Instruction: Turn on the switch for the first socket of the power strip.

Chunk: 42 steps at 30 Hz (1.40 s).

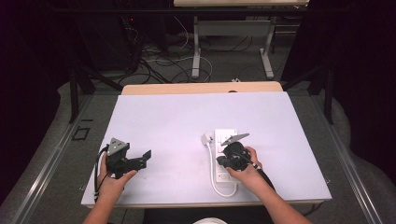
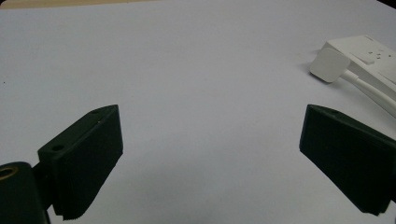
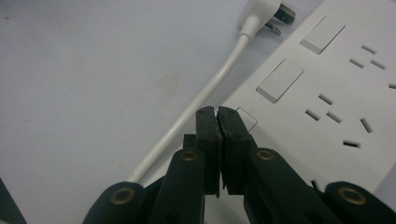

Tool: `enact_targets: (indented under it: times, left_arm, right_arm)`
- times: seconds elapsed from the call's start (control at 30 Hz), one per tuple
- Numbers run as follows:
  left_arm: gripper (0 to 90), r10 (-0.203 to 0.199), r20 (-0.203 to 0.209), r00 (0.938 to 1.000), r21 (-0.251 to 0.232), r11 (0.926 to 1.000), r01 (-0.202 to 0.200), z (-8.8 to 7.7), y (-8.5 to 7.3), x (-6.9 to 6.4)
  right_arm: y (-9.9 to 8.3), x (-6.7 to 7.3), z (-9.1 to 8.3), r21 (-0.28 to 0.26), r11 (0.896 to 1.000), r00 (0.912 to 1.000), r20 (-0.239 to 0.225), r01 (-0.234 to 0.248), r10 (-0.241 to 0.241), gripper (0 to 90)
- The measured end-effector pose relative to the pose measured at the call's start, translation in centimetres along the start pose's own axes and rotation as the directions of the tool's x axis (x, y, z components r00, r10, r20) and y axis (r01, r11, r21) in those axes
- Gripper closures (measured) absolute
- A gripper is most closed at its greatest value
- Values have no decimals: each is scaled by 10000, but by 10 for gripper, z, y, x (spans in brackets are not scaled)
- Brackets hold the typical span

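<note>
From the high view, the white plastic power strip (image 1: 225, 154) lay right of centre on the white table (image 1: 177, 121), under the right gripper (image 1: 223, 162).

The left gripper view showed the left gripper (image 2: 210, 154) spread wide, empty.

In the right gripper view, closed jaws holding nothing touched, perhaps pressed, a switch; the strip looked rigid, light, smooth, best gripped across its edges.

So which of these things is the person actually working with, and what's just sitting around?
In use:
- white power strip, with its switches
- right hand-held gripper, shut, tips at a switch on the strip
- the strip's cable and plug, lying loose beside it

Just lying about:
- left hand-held gripper, open, idle on the table
- cables on the floor behind
</note>
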<state>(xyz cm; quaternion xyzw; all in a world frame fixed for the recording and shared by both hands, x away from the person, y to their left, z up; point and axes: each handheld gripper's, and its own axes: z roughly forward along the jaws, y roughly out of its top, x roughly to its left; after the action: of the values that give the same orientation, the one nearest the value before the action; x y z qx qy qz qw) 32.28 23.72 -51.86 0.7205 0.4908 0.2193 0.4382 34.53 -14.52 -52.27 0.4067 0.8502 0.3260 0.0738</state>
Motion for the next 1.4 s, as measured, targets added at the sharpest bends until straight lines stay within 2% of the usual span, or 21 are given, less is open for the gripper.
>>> enact_targets:
  times: [0.07,0.13,0.17,0.37,0.4,0.43,0.47,0.57,0.63,0.7,0.77,0.83,0.87,1.03,1.1,1.17,1.2,1.27,1.3,1.37,1.4]
  left_arm:
    - [60,10,-1,10000,3,10000,-10,0,0,0]
    - [61,21,0,10000,11,10000,-21,0,0,0]
    - [60,20,-1,10000,10,10000,-20,0,0,0]
    - [61,26,-2,10000,8,10000,-26,0,0,0]
    - [61,33,-7,10000,2,10000,-33,0,0,0]
    - [61,36,-4,10000,9,10000,-36,0,0,0]
    - [61,38,-8,10000,11,10000,-38,0,0,0]
    - [61,31,-4,10000,17,10000,-31,0,0,0]
    - [61,28,-2,10000,17,10000,-28,0,0,0]
    - [61,33,-2,10000,11,10000,-33,0,0,0]
    - [60,10,0,10000,17,10000,-10,0,0,0]
    - [61,3,2,10000,25,10000,-3,0,0,1]
    - [61,6,-2,10000,22,10000,-6,0,0,1]
    - [61,53,2,10000,41,10000,-53,0,0,0]
    - [61,48,5,10000,42,10000,-48,0,0,0]
    - [60,40,8,10000,45,10000,-40,1,0,1]
    - [60,12,12,10000,37,10000,-12,1,0,1]
    - [61,-12,15,10000,41,10000,12,1,0,1]
    - [61,-31,22,10000,44,10000,31,1,0,0]
    - [61,-9,30,10000,40,10000,9,2,0,0]
    - [61,-2,46,10000,30,10000,2,2,-1,0]
  right_arm:
    - [-1,0,1,-204,9998,10000,-13,-25,24,885]
    - [-1,-1,0,1,10000,9999,-99,76,-76,893]
    - [-1,0,0,-119,9998,9998,-108,-171,169,900]
    - [-2,-3,2,-399,9990,9994,-297,-202,190,900]
    - [-2,-3,1,-181,9997,9994,-316,-157,152,900]
    - [-2,-3,1,-181,9997,9994,-316,-157,152,900]
    - [-3,-2,2,-303,9994,9995,-250,-188,181,900]
    - [-3,-2,2,-175,9998,9998,-214,-39,35,900]
    - [-4,-2,4,-435,9987,9995,168,270,-263,900]
    - [-4,-3,3,-448,9986,9990,340,288,-273,900]
    - [-4,-4,3,-513,9985,9996,221,190,-179,900]
    - [-4,-5,2,-336,9993,9997,163,180,-175,900]
    - [-5,-4,3,-505,9986,9998,142,139,-132,900]
    - [-5,-5,3,-519,9986,9999,113,106,-100,900]
    - [-5,-5,2,-348,9994,10000,78,51,-48,900]
    - [-5,-5,3,-541,9985,9999,108,-19,25,900]
    - [-5,-5,2,-349,9994,9999,122,6,-2,900]
    - [-5,-4,3,-512,9987,9999,141,-54,62,892]
    - [-5,-4,1,-326,9995,9999,122,-16,20,884]
    - [-5,-4,1,-311,9995,9999,152,46,-42,869]
    - [-6,-4,2,-501,9987,9999,104,-2,7,860]
